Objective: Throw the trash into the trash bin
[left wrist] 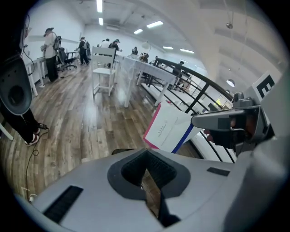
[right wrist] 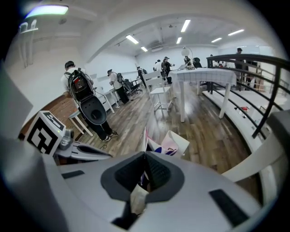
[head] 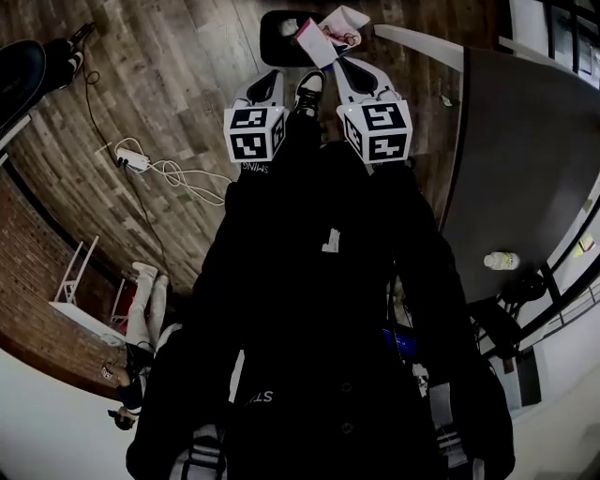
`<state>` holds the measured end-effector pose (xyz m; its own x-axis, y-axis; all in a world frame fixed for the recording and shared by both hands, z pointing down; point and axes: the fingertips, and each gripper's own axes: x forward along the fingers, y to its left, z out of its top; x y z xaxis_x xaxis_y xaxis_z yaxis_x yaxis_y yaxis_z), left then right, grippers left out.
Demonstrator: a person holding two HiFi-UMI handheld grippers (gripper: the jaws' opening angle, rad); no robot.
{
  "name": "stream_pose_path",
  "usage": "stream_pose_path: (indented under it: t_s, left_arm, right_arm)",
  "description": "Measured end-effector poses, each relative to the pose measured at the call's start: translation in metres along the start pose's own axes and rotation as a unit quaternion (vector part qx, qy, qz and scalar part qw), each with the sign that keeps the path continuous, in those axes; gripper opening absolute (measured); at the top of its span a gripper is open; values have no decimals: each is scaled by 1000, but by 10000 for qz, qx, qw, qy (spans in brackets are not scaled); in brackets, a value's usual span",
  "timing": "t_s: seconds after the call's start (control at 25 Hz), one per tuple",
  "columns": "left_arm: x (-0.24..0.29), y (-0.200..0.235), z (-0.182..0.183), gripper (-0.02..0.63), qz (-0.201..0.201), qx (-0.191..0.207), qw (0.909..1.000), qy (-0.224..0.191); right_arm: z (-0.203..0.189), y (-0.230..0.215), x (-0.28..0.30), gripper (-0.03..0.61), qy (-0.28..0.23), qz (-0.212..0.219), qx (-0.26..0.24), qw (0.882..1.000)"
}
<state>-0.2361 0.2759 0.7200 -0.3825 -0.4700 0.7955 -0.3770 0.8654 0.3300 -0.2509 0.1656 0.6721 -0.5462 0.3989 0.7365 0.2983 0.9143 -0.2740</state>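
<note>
Carry step, near the drop, by the look of it. Right gripper (head: 345,67) clamped tight on the paper packet (head: 328,28), white w/ pink edge and blue stripe. Pinched at one lower corner, most of it sticking out past the tips. Same in the right gripper view: jaws together on a fold of paper, packet (right wrist: 168,144) just beyond. Left gripper (head: 268,86) closed as well, pads meeting, nothing betw. them. Hangs just beside the right one, w/ no part in this step. Trash bin (head: 272,54): black, on the wood floor (head: 141,84), straight ahead past the shoe (head: 309,91). In the head view packet lines up w/ the bin's right rim; height above it can't be told. Not in yet. Next, prob.: shift right gripper a bit left so packet sits over the middle of the opening, tips down, then spread jaws wide and let drop. Light, flat thing, so may drift or catch the rim; better low and centred before release. Left one best kept clear of the opening.
</note>
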Motion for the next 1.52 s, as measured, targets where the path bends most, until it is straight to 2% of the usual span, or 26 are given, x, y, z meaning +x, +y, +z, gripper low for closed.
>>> stream_pose_path:
  t_s: [0.32, 0.6, 1.04, 1.16, 1.36, 1.52]
  left_arm:
    - [74, 56, -49, 2, 85, -183, 9993, 328]
    - [119, 81, -94, 1, 31, 27, 9978, 666]
    - [148, 103, -121, 2, -23, 95, 9966, 815]
    - [154, 104, -124, 2, -69, -10, 9963, 858]
    - [161, 108, -124, 2, -127, 132, 9961, 859]
    - [164, 119, -124, 2, -42, 83, 9964, 845]
  right_arm:
    - [-57, -3, 102, 17, 494, 327, -41, 9982]
    - [-108, -17, 160, 18, 797, 354, 113, 9961]
    - [-146, -26, 212, 18, 1115, 429, 85, 9928]
    - [-155, -26, 223, 18, 1241, 461, 114, 9911]
    - [-164, -26, 238, 18, 1341, 515, 143, 9895]
    - [-167, -26, 248, 18, 1403, 561, 198, 9883]
